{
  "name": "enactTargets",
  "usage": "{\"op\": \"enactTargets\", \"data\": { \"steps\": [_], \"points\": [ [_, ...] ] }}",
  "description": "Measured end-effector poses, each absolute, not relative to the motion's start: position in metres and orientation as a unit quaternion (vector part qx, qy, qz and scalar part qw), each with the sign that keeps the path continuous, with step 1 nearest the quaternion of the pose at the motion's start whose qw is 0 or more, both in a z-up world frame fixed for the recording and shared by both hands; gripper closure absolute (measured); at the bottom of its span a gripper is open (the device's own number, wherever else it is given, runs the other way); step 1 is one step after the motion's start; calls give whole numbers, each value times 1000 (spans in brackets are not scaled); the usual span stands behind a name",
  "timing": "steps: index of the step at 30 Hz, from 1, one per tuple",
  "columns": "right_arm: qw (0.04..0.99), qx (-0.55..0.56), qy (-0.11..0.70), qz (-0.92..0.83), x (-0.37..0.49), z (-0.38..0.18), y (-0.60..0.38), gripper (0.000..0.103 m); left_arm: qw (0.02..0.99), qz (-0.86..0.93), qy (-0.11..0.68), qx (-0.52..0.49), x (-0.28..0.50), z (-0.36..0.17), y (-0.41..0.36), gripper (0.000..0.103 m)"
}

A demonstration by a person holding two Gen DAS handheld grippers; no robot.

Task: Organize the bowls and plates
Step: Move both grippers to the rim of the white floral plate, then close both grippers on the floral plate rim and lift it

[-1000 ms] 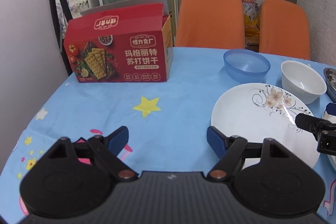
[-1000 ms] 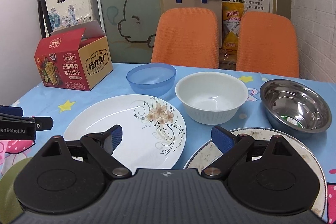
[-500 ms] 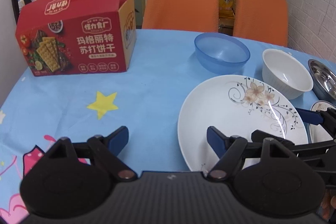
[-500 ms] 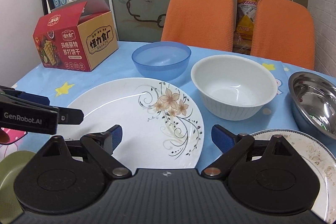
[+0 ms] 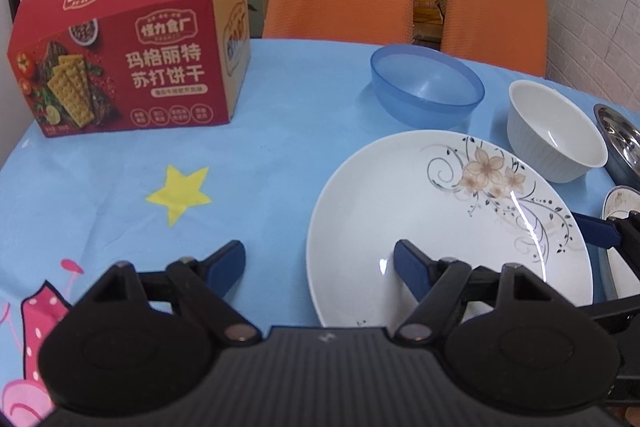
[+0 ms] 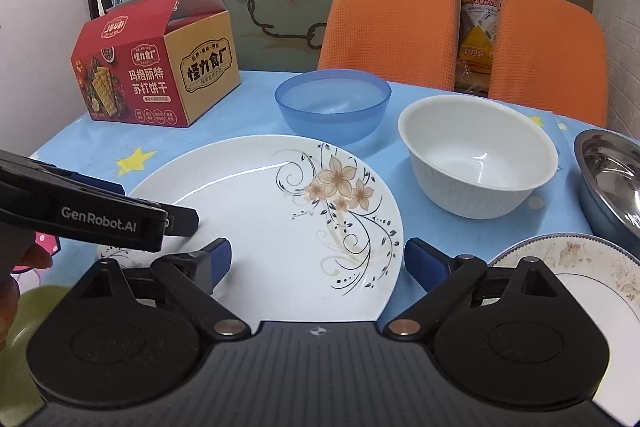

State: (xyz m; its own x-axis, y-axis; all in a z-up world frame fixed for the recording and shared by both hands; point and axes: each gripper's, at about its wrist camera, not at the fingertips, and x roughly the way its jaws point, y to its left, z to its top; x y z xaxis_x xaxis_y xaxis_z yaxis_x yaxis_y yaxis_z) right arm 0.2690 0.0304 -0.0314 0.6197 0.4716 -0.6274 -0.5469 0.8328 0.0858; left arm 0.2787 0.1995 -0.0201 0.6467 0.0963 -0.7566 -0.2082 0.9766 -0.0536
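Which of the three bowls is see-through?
The blue plastic bowl behind the flowered plate; the white bowl and steel bowl are opaque.

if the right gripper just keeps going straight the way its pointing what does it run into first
Most likely the flowered plate: the open right gripper already points across its near edge, with the plate filling the gap between its fingers. Beyond that lie the blue bowl and white bowl, though how high the gripper rides is unclear.

Left gripper (image 5: 320, 261): I have advanced it; right finger now over floral plate (image 5: 440, 211).
Right gripper (image 6: 318, 259): I moved closer; plate fills the gap between fingers.
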Motion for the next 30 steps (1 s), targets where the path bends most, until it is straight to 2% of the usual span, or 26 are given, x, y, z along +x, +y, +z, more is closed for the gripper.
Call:
{"op": "enactTargets", "data": {
  "steps": [7, 8, 10, 16, 30],
  "points": [
    [900, -96, 310, 290, 257, -40, 39, 0, 909, 68, 405, -72, 277, -22, 198, 29],
    [902, -96, 306, 289, 256, -40, 39, 0, 911, 63, 402, -72, 277, -22, 197, 32],
    [903, -95, 306, 287, 255, -40, 39, 0, 914, 49, 397, -67, 276, -20, 192, 46],
    [912, -92, 295, 268, 254, -40, 40, 0, 912, 66, 399, -68, 281, -18, 185, 51],
    [925, -35, 267, 269, 239, 0, 28, 0, 931, 66, 353, -63, 255, 25, 183, 51]
  ]
}}
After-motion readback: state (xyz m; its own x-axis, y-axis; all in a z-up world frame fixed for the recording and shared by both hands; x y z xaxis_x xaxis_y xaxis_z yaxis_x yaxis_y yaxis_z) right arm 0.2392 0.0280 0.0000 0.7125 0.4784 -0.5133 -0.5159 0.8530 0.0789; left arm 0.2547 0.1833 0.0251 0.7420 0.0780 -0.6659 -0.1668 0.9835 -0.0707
